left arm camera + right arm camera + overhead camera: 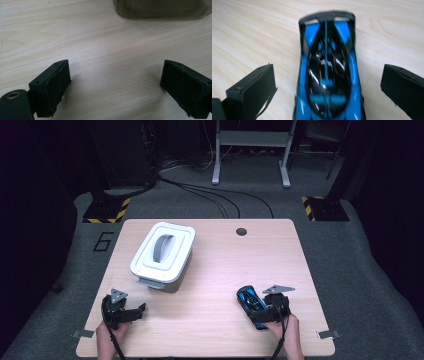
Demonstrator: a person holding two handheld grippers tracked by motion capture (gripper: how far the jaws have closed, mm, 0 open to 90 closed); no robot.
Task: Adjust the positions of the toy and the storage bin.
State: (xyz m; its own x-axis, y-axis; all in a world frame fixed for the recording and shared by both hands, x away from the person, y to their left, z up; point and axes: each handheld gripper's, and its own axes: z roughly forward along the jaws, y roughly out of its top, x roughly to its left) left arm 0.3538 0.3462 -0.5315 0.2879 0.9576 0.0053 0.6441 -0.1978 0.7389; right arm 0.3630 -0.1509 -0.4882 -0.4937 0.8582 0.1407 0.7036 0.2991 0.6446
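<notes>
Between open jaws, blue-and-black toy car, glossy, on table

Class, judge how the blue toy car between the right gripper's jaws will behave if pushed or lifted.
The blue toy car looks like rigid, glossy plastic, so probably stiff, light and somewhat slippery. Being a car, it would likely roll lengthwise when nudged. Its long, low body makes tipping unlikely.

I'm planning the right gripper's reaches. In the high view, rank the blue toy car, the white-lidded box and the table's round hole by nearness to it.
1. blue toy car: between the open jaws of the right gripper.
2. round hole: far edge, straight ahead.
3. white-lidded box: far left.
</notes>
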